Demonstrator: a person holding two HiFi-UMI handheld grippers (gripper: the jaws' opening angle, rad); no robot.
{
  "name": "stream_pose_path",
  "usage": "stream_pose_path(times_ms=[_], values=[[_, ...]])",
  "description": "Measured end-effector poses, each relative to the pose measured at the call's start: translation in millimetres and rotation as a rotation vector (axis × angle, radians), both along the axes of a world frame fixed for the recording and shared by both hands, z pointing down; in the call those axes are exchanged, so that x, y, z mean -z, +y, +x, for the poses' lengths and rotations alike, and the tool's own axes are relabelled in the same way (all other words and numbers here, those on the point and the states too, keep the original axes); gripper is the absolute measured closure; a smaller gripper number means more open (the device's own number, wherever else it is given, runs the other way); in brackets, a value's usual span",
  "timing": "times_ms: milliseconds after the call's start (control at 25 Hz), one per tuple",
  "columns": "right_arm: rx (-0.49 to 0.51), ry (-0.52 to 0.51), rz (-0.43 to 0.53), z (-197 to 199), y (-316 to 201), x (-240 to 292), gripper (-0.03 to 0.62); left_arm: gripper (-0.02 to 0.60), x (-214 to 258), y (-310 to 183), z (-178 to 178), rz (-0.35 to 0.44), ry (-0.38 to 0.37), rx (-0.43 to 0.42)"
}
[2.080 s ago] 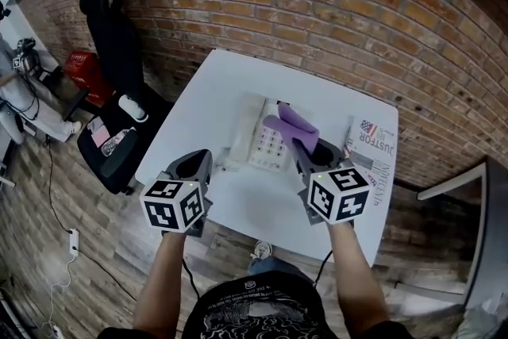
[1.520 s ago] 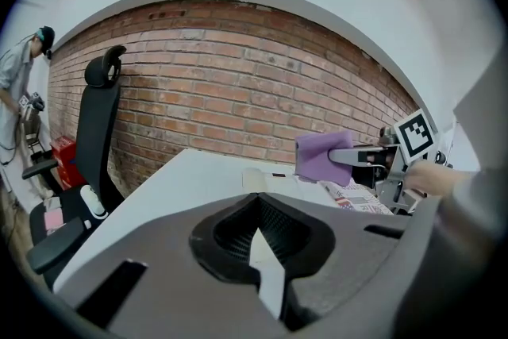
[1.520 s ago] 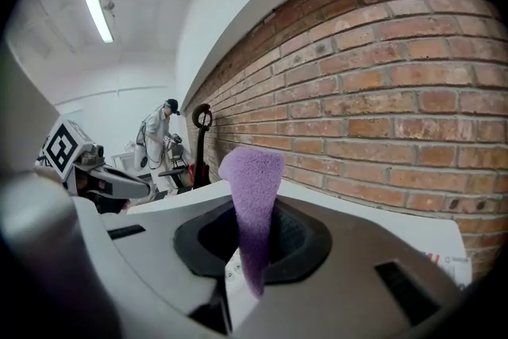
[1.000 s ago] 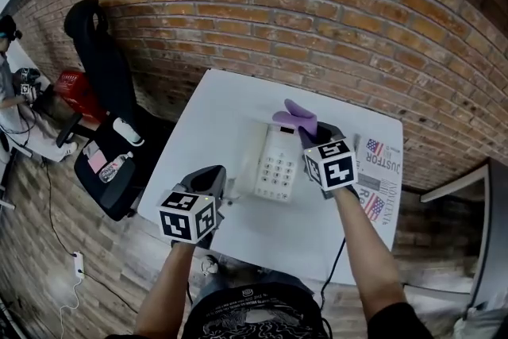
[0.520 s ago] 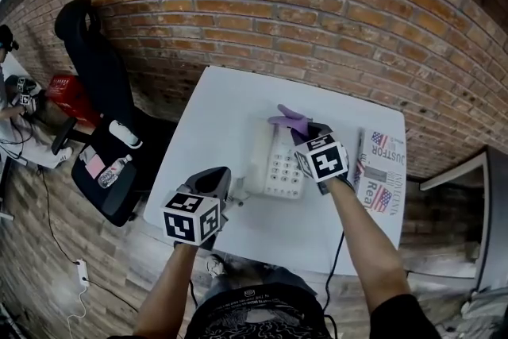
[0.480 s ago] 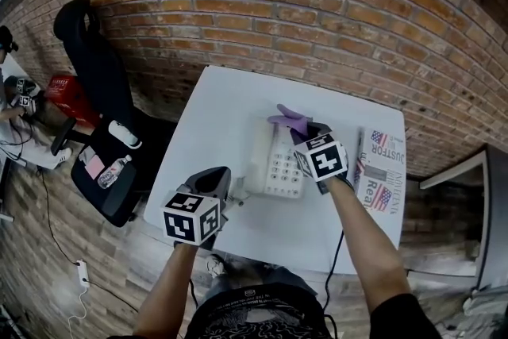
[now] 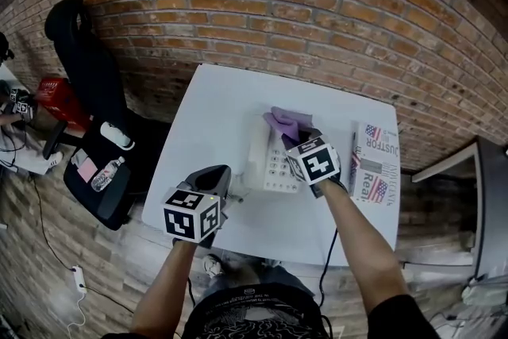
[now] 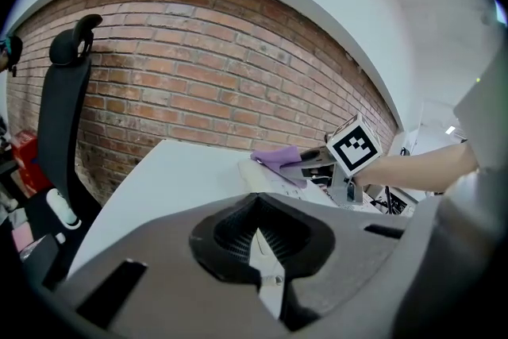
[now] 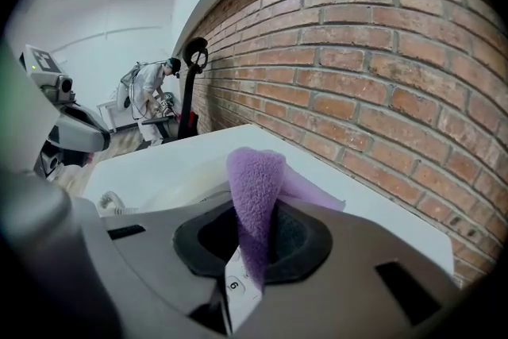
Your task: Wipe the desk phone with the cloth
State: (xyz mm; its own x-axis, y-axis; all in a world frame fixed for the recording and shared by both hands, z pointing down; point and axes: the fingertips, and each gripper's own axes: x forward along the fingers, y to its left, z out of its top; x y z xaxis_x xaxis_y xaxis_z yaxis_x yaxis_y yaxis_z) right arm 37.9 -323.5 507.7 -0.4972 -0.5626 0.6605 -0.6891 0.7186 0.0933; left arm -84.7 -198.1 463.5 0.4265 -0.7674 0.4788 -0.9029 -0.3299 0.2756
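- Cloth point(image 9: 255, 194), purple and fleecy, sits pinched in the right gripper point(image 7: 297, 134). Its jaws are clamped on a fold, and a loose flap drapes forward.
- Desk phone point(image 7: 268, 175) lies on the white table point(image 7: 206, 115). The cloth rests on its far end, above the keypad point(image 7: 278, 160).
- Left gripper point(image 7: 217, 173) hovers off the phone's near-left corner, jaws pressed together with nothing between them.
- Wiping looks to be at the phone's upper part, so the keypad and the handset point(image 7: 256, 147) are probably yet to be covered.
- Pressure should be light, so the soft flap rubs the plastic and the jaw tips do not.
- Straight, overlapping strokes drawn toward the body would cover it evenly.
- A light phone may slide, and the idle left gripper could brace its near edge.
- The newspaper point(image 7: 371, 163) lies just beside the phone on the right, so strokes should stop short of it.
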Motion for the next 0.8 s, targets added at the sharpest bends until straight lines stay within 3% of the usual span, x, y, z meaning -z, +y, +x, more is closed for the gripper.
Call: stream_pose_path(times_ms=[800], values=[[-0.062, -0.021, -0.055, -6.9, 49.9, -17.5, 0.546, 0.575, 0.8, 15.5, -7.7, 0.013, 0.018, -0.090]])
